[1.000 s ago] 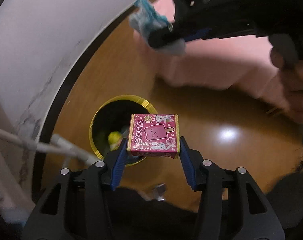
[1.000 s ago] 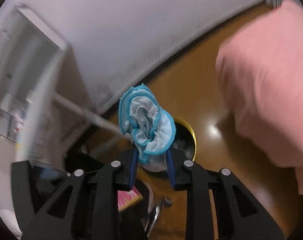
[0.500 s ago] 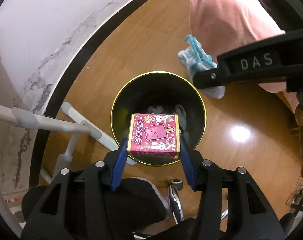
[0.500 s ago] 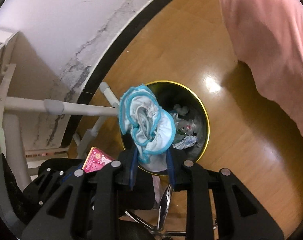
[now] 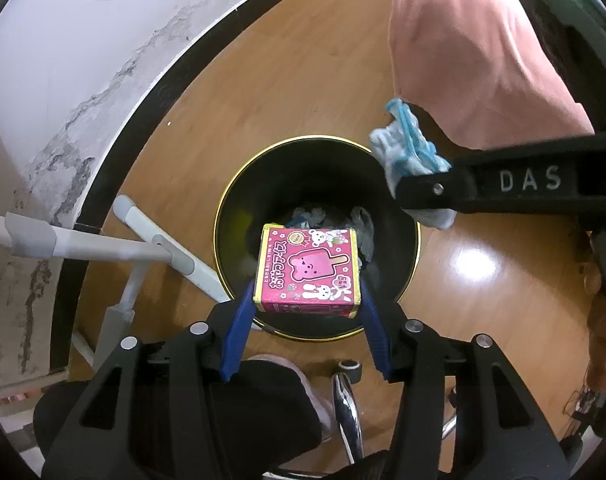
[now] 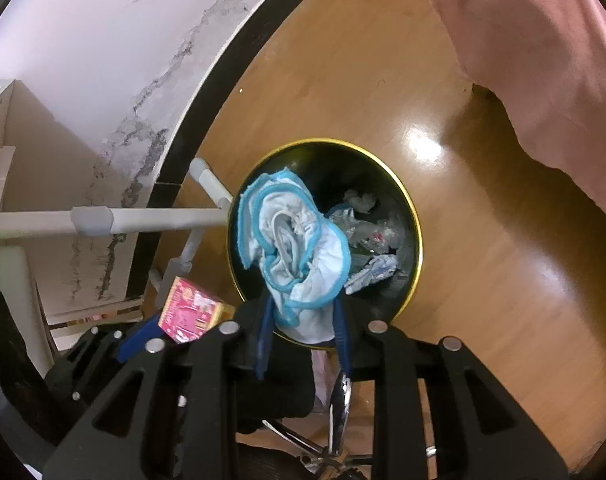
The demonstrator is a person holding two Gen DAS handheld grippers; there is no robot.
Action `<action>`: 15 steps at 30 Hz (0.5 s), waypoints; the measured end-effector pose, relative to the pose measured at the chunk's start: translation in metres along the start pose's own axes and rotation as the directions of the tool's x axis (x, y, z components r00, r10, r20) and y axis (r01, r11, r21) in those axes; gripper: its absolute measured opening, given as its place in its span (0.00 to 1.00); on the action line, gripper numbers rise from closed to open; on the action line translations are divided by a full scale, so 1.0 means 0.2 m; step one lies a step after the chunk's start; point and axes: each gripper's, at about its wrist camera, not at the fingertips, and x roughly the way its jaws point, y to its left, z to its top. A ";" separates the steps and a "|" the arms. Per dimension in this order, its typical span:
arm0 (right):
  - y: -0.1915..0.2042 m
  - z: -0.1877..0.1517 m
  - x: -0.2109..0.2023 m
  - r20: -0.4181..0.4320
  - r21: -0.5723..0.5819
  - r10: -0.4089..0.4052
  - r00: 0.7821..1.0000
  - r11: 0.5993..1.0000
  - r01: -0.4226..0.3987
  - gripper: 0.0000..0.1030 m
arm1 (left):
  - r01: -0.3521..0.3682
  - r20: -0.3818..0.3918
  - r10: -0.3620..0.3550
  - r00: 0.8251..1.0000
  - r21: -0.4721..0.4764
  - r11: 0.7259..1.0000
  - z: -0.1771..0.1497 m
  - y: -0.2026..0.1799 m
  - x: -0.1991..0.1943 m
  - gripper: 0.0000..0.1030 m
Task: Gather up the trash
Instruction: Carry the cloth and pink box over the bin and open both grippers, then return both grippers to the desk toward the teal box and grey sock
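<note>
home | wood floor (image 5: 311, 92) | pink bedding (image 6: 543, 60) | waste bin (image 5: 239, 184)

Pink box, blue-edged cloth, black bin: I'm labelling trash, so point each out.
pink box (image 5: 307, 270): left wrist view, its printed top face.
blue-edged cloth (image 6: 293, 246): right wrist view, its crumpled middle.
black bin (image 5: 239, 196): left wrist view, its gold rim.

Both wrist cameras look steeply down from close above the round black gold-rimmed trash bin (image 5: 399, 312) (image 6: 417, 248) on the wooden floor; each view shares the bin's littered interior.
</note>
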 end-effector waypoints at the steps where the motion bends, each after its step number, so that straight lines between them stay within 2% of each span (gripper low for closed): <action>1: 0.00 0.01 0.00 0.002 0.008 0.005 1.000 1.000 -0.005 0.63 | -0.005 0.002 0.005 1.000 0.000 1.000 0.00 -0.01 0.00 0.65; 2: -0.01 0.01 -0.02 0.013 0.018 0.014 1.000 1.000 -0.015 0.70 | -0.009 0.010 0.009 1.000 0.001 1.000 0.00 -0.01 -0.01 0.85; 3: -0.02 0.02 -0.05 0.038 0.024 0.021 0.999 0.999 -0.022 0.72 | -0.019 0.026 0.019 0.999 0.005 1.000 0.00 -0.02 -0.01 0.88; 5: -0.06 0.04 -0.10 0.064 0.042 0.031 0.997 0.999 -0.034 0.73 | -0.012 0.053 0.011 0.999 0.014 1.000 0.00 -0.04 -0.03 0.88; 8: -0.13 0.07 -0.21 0.101 0.058 0.040 0.994 0.997 -0.046 0.74 | 0.025 0.053 -0.026 0.998 0.017 1.000 0.02 -0.07 -0.05 0.88; 10: -0.19 0.09 -0.35 0.158 0.062 0.040 0.987 0.997 -0.050 0.75 | 0.054 0.056 -0.055 0.997 0.013 0.998 0.02 -0.09 -0.08 0.88; 11: -0.23 0.08 -0.44 0.188 0.066 0.033 0.982 0.997 -0.046 0.76 | 0.092 0.060 -0.092 0.994 0.009 0.996 0.02 -0.13 -0.11 0.88; 13: -0.29 0.03 -0.59 0.243 0.066 -0.010 0.970 0.998 -0.006 0.78 | 0.172 0.083 -0.174 0.981 0.029 0.985 0.01 -0.22 -0.21 0.88; 14: -0.32 -0.02 -0.73 0.299 0.061 -0.061 0.952 0.997 0.045 0.79 | 0.215 0.112 -0.221 0.969 0.060 0.975 -0.02 -0.29 -0.29 0.88; 15: -0.35 -0.05 -0.83 0.344 0.067 -0.103 0.933 0.994 0.085 0.85 | 0.259 0.143 -0.271 0.952 0.096 0.961 -0.05 -0.37 -0.40 0.88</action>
